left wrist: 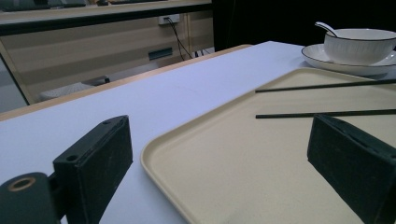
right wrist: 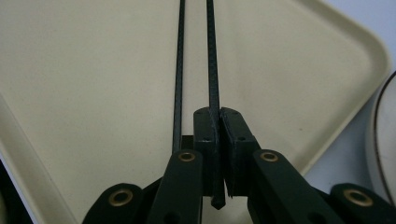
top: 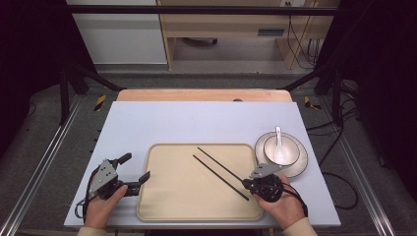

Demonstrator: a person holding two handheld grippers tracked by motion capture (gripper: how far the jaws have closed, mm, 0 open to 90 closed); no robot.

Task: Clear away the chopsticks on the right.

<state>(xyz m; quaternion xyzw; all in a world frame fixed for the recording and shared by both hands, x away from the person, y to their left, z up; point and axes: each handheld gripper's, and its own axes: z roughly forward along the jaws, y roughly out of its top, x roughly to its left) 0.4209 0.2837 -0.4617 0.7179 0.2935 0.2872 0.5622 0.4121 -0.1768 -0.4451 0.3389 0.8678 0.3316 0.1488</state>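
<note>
High view, right gripper (top: 251,181) jaws clamping one chopstick (top: 219,163), left gripper (top: 134,170) jaws wide, bowl (top: 281,150) beside tray (top: 167,196).

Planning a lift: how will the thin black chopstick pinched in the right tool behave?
The thin black chopstick looks straight, so probably stiff and light. Pinched near one end by the right tool, it may pivot or slip. Its neighbour could roll on the beige tray.

High view: fixed overhead, facing forward and down across the table (top: 147,118). Left gripper view: low over the table, facing across the tray (left wrist: 243,163) toward the bowl (left wrist: 357,44). Right gripper view: close above the tray, facing along the chopsticks (right wrist: 212,56). All three share tray and chopsticks.
</note>
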